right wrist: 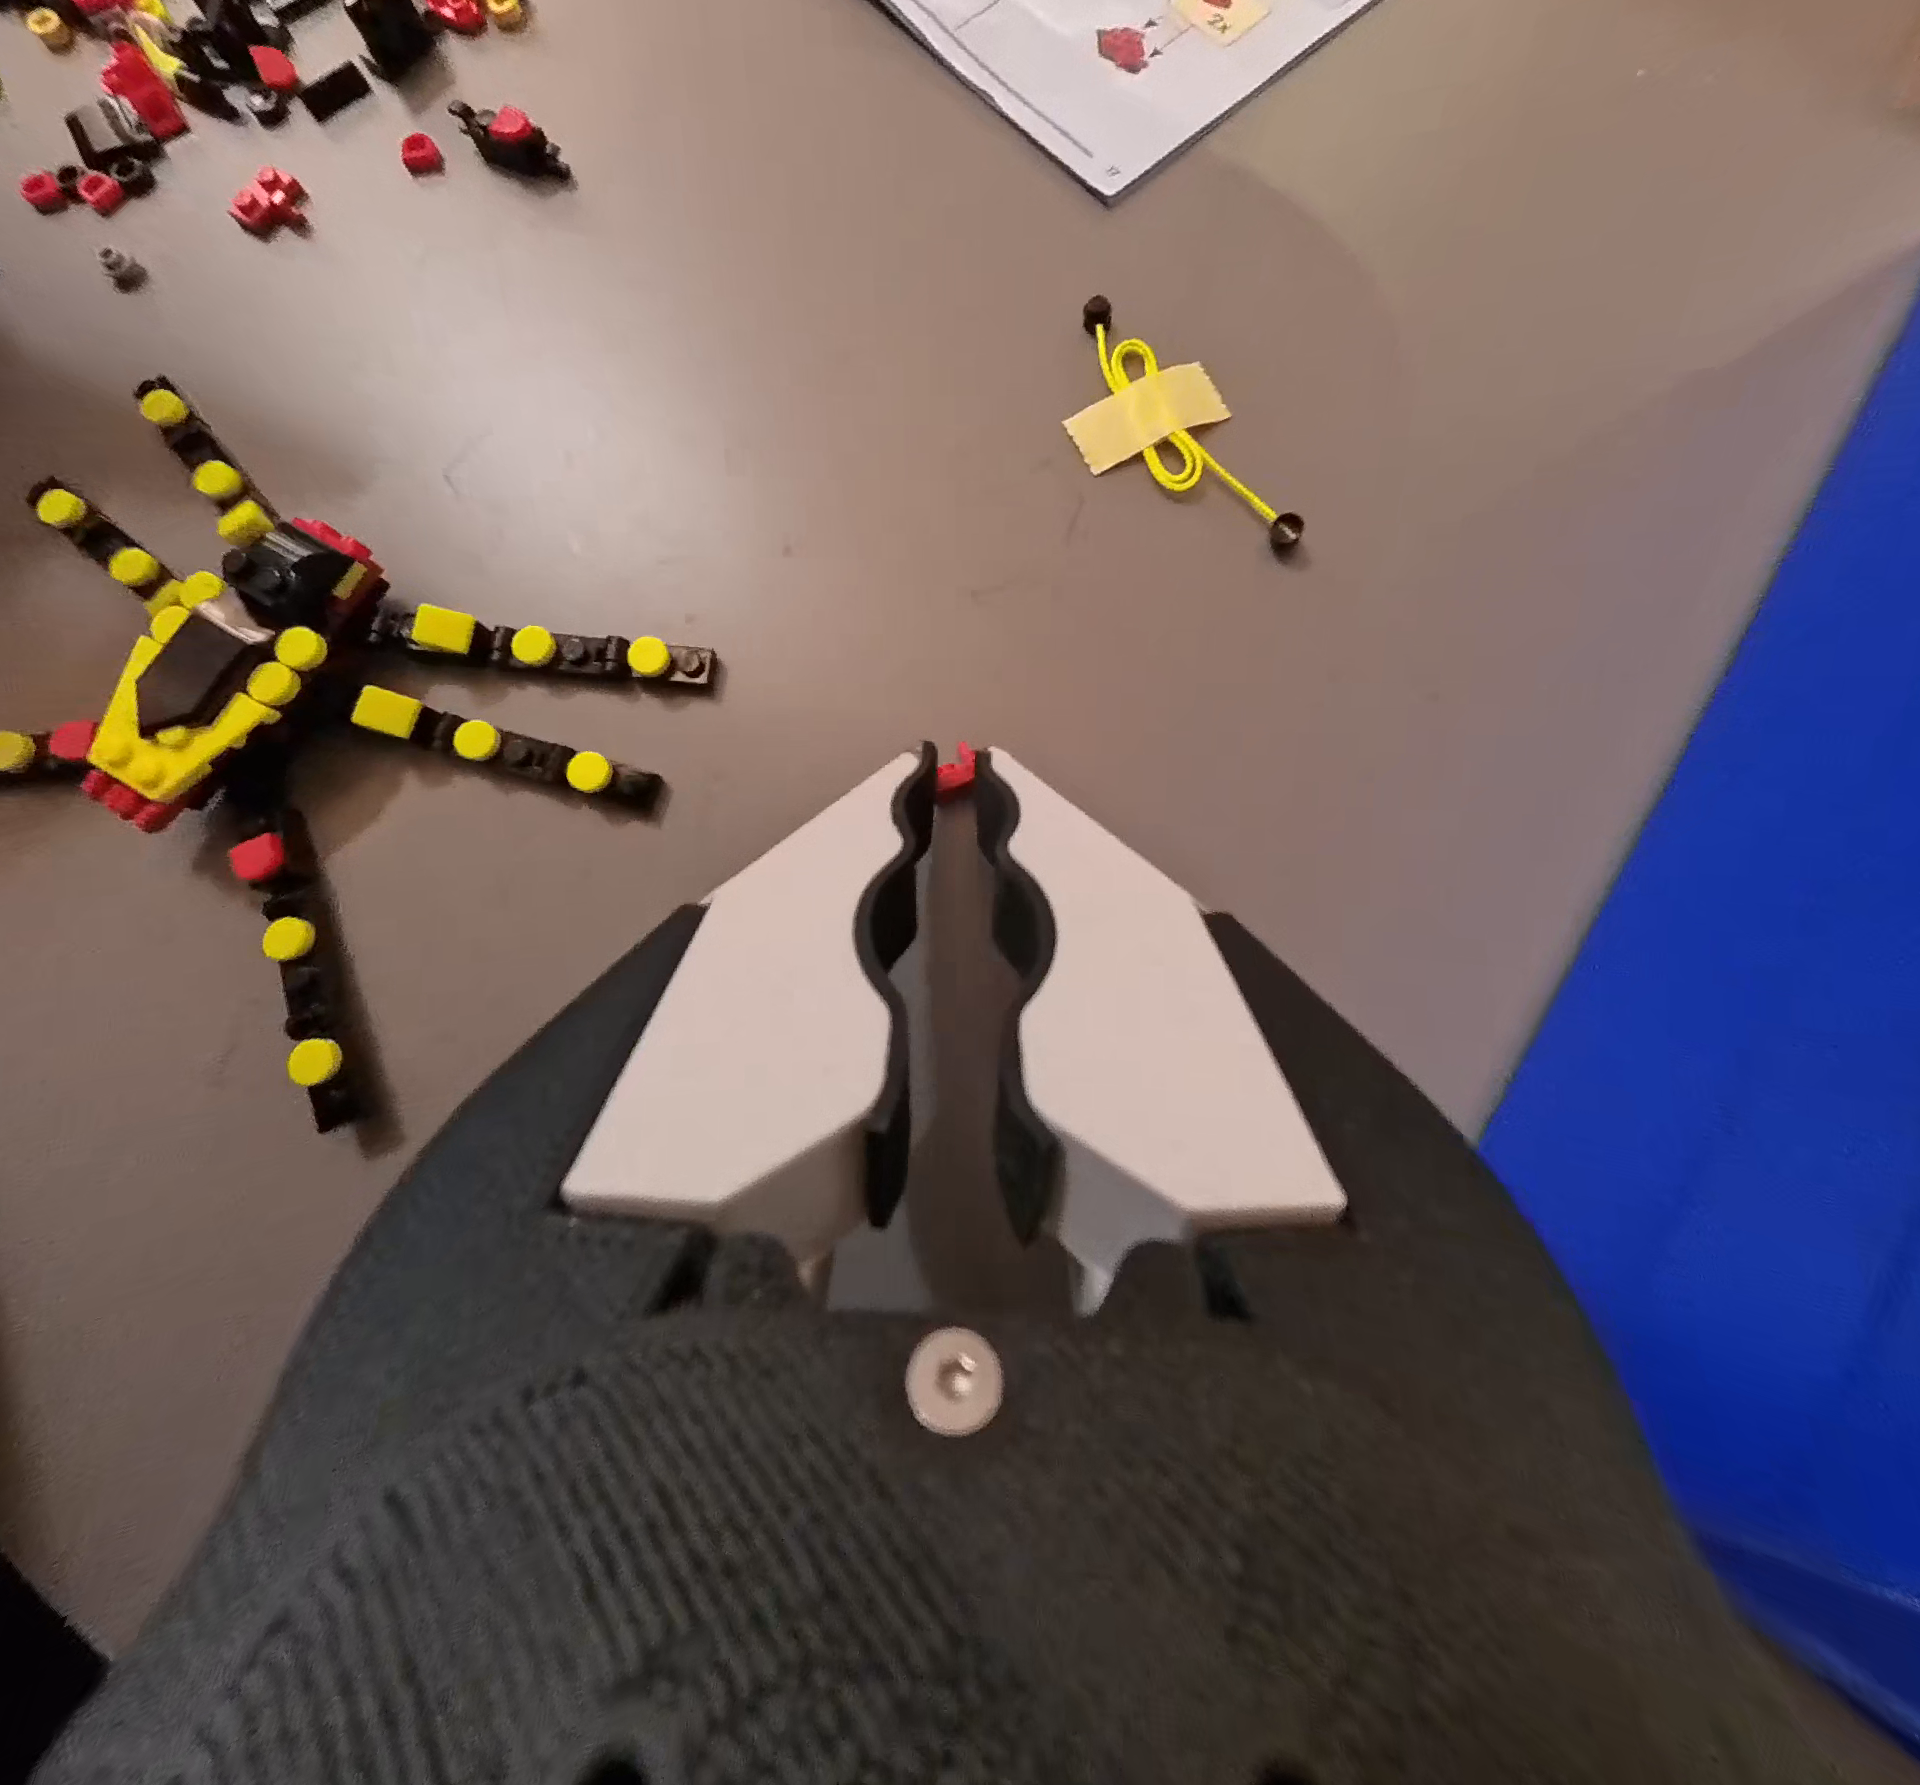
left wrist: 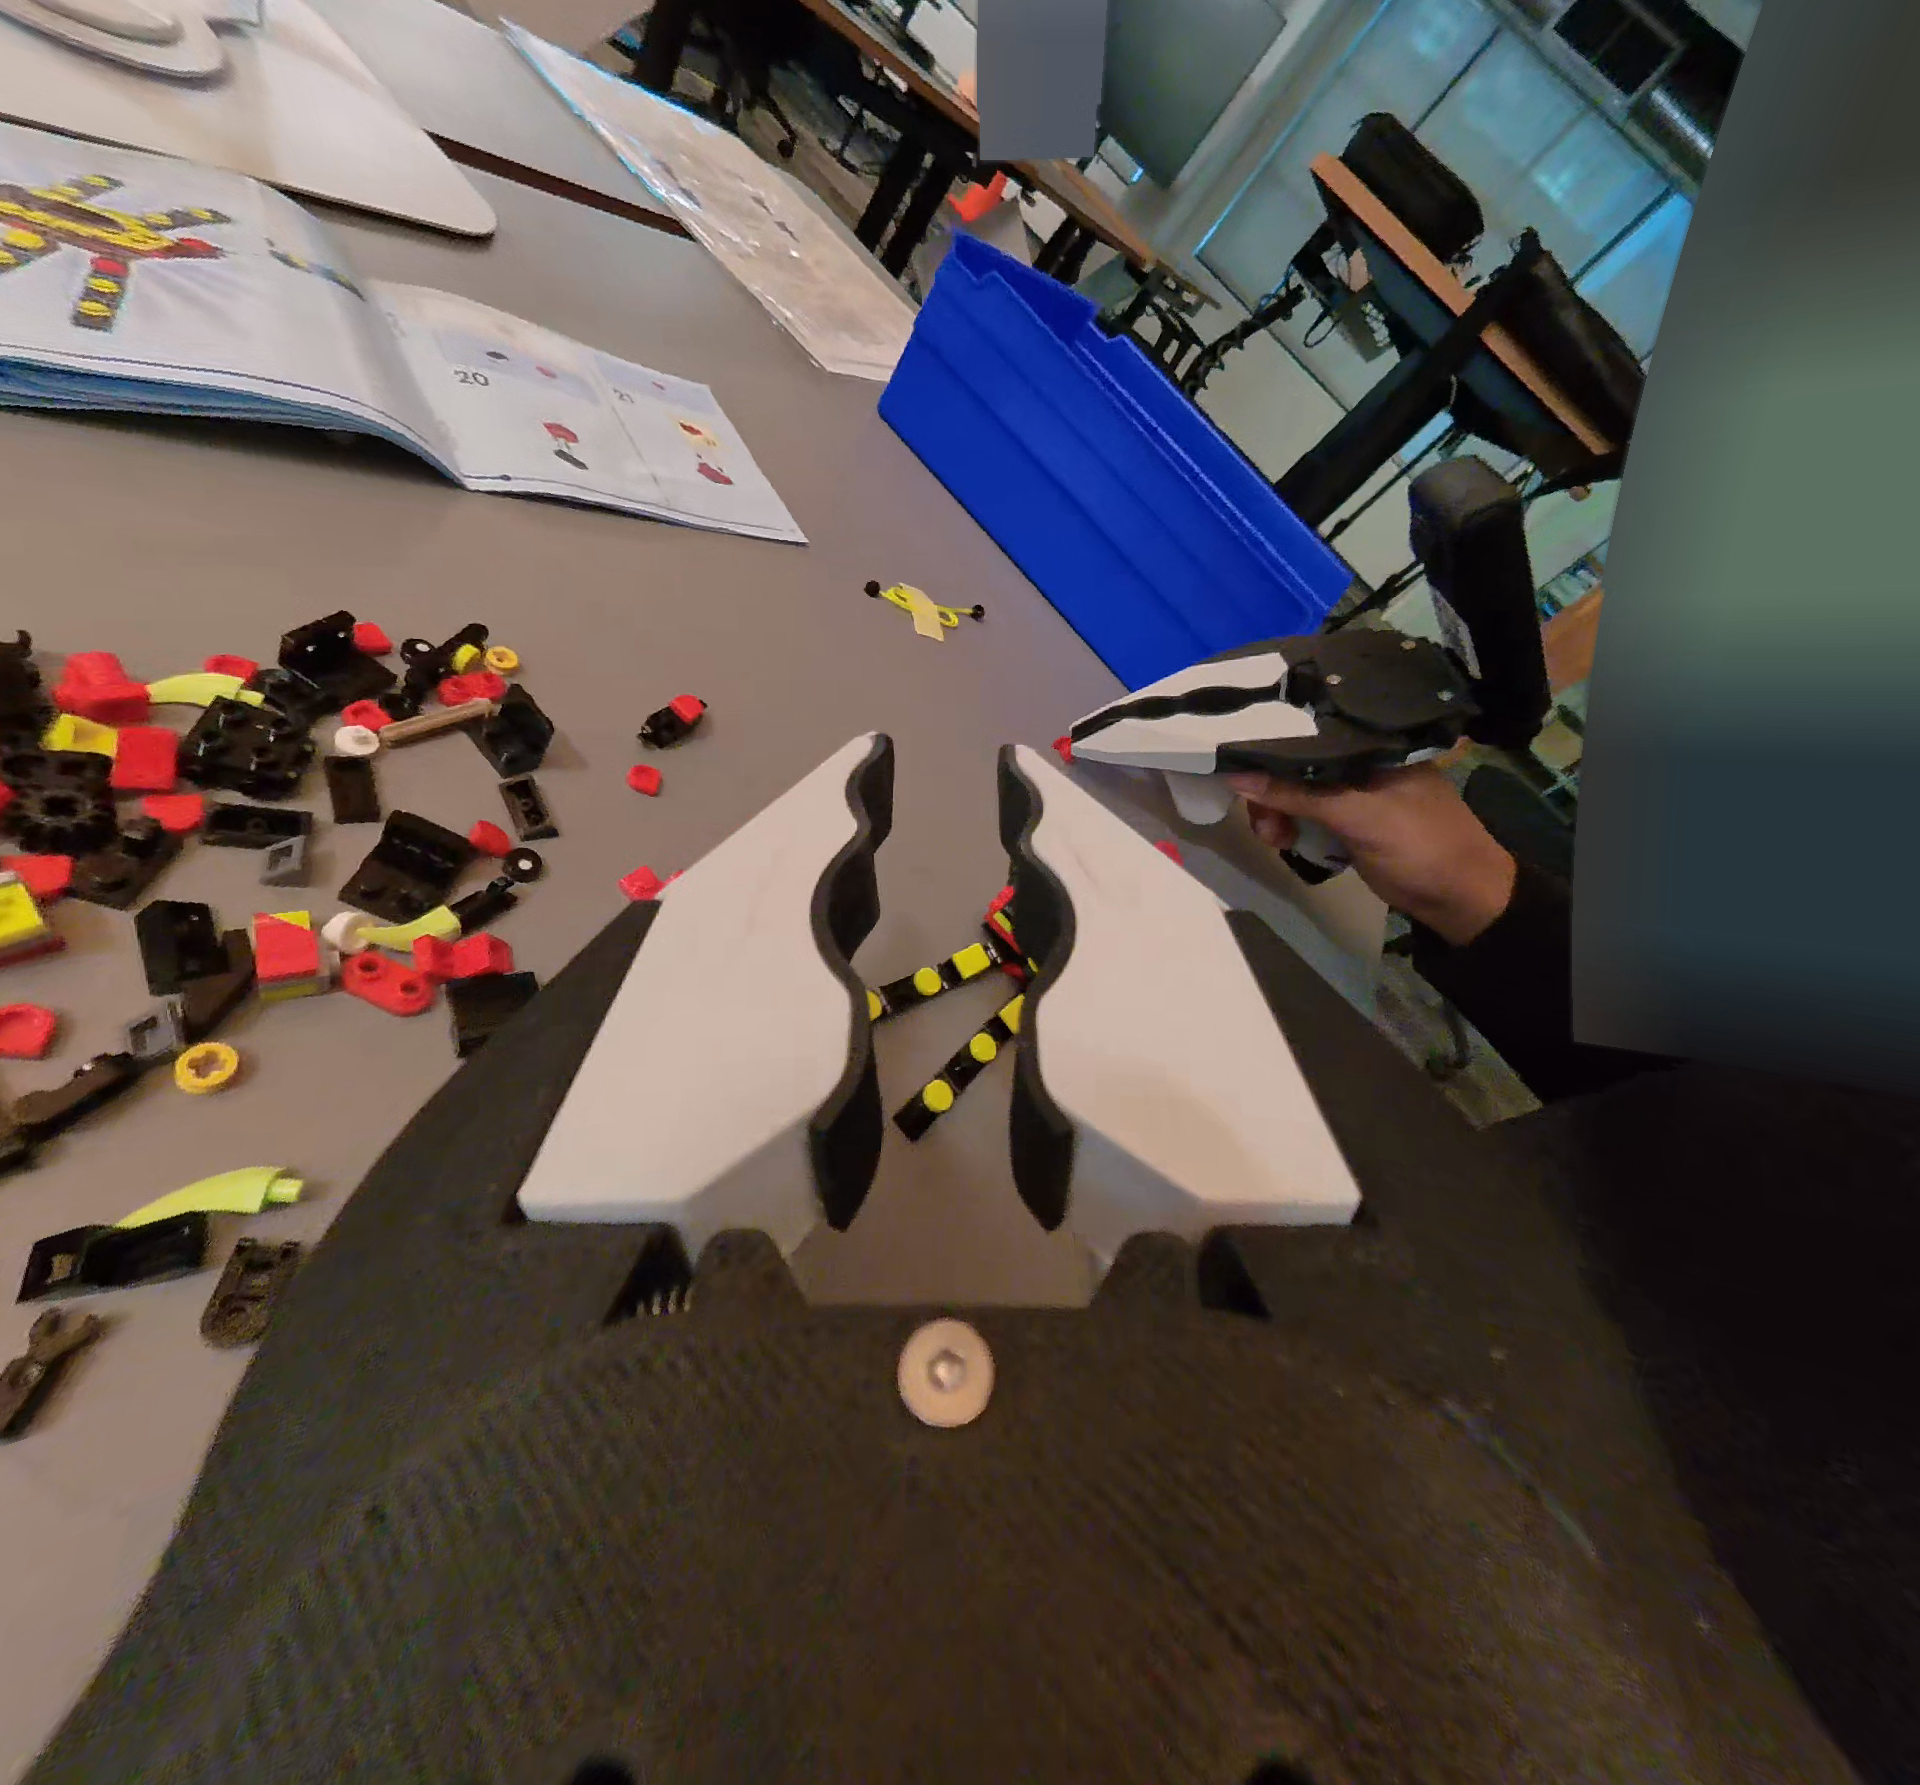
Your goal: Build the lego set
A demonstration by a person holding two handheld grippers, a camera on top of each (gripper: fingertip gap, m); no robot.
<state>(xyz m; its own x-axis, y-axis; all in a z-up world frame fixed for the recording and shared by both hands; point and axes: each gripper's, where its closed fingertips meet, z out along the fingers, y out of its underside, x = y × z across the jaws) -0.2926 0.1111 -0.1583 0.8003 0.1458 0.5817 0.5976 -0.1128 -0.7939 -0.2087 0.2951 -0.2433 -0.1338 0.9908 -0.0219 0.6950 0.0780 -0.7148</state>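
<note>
On the grey table (right wrist: 935, 385) left of my right gripper (right wrist: 956, 767), which is pinching a small red piece (right wrist: 954, 775) at its tips, the spider model (right wrist: 229, 686) is lying flat, two legs stretching rightward, while my left gripper (left wrist: 945, 748) is hanging open above it.

My left gripper (left wrist: 945, 769), frame centre: light grey fingers w/ wavy black pads, black ribbed body, silver screw. Right gripper (right wrist: 956, 767) same build. Dark sleeve (left wrist: 1496, 946) at right.
</note>
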